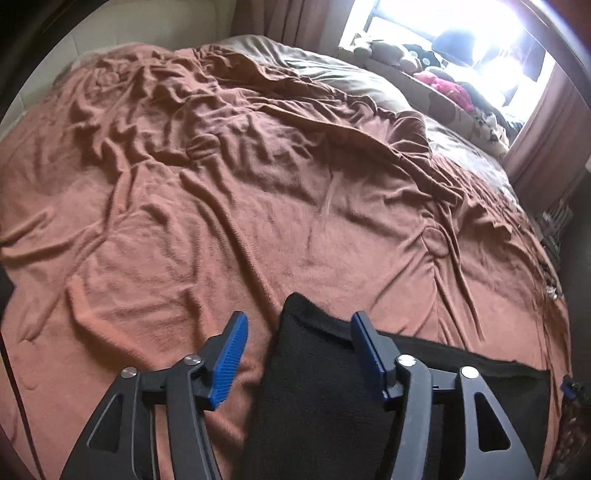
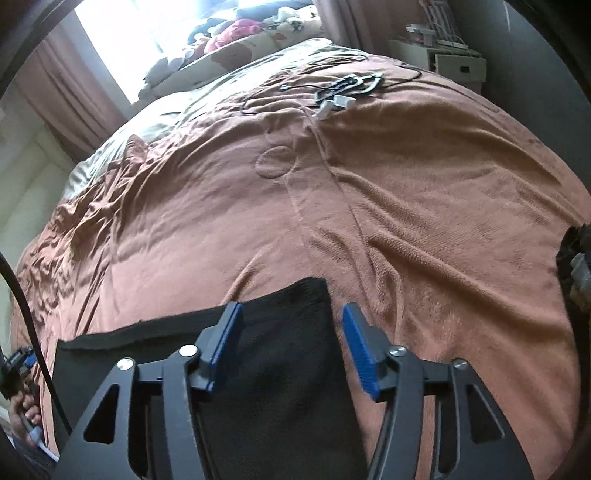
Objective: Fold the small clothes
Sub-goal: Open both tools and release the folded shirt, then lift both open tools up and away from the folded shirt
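Black garment [image 1: 325,387] flat on blanket [image 1: 221,221], both grippers [image 1: 299,354] [image 2: 291,350] released above it.

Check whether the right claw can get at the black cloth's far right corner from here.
Probably yes. The right claw is open and holds nothing, and the black cloth lies flat on the blanket just below it; nothing covers that corner.

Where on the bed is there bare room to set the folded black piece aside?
Free: the wide stretch of brown blanket beyond the black garment, up to the cables and adapters. Left of the garment's edge the blanket is bare too, though heavily wrinkled toward the headboard. Crowded: the far corner with the cables, and the window side piled with stuffed toys.
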The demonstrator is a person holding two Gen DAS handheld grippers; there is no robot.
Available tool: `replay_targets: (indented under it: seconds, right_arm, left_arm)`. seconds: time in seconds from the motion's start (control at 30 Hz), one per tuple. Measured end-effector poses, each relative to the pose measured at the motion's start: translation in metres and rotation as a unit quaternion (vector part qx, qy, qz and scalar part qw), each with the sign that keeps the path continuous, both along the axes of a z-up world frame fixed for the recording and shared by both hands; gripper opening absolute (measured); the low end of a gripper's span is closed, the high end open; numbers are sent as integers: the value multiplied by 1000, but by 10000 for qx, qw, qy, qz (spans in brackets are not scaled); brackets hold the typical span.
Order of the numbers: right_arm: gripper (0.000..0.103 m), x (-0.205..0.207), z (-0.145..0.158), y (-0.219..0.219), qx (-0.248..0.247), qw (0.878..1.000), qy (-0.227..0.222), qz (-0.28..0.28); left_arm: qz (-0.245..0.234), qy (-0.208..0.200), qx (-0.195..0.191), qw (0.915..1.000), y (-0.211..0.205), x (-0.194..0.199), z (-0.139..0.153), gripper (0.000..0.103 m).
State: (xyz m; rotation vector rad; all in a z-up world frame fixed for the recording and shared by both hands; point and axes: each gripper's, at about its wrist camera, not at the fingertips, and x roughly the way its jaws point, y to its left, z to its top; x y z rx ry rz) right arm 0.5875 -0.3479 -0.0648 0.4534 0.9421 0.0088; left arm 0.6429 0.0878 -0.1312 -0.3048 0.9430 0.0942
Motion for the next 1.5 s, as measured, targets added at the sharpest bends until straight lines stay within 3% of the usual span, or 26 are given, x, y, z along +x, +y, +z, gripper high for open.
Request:
replay_targets:
  seconds: [0.1, 0.2, 0.33, 0.73, 1.1, 1.5]
  right_arm:
    - [77, -14, 8, 3, -136, 9999, 32, 45]
    - [81, -26, 17, 8, -151, 9998, 128, 88]
    - [86, -45, 36, 16, -111, 9997, 45, 208]
    - [89, -113, 71, 33, -274, 9973, -76, 682]
    - [89, -175, 91, 31, -213, 9976, -194, 623]
    - [89, -262, 116, 23, -264, 9976, -476, 425]
  left_arm:
    - [-28, 14, 33, 10000, -2, -13, 9, 68]
    - [2, -20, -54, 10000, -2, -29, 21, 71]
    - [184, -170, -26, 9997, -5, -60, 38, 96]
    - [5, -300, -39, 9995, -16, -132, 64, 99]
    - [-47, -528, -58, 9986, -12, -189, 90, 99]
    - [-210, -582, -9, 9981, -6, -266, 96, 99]
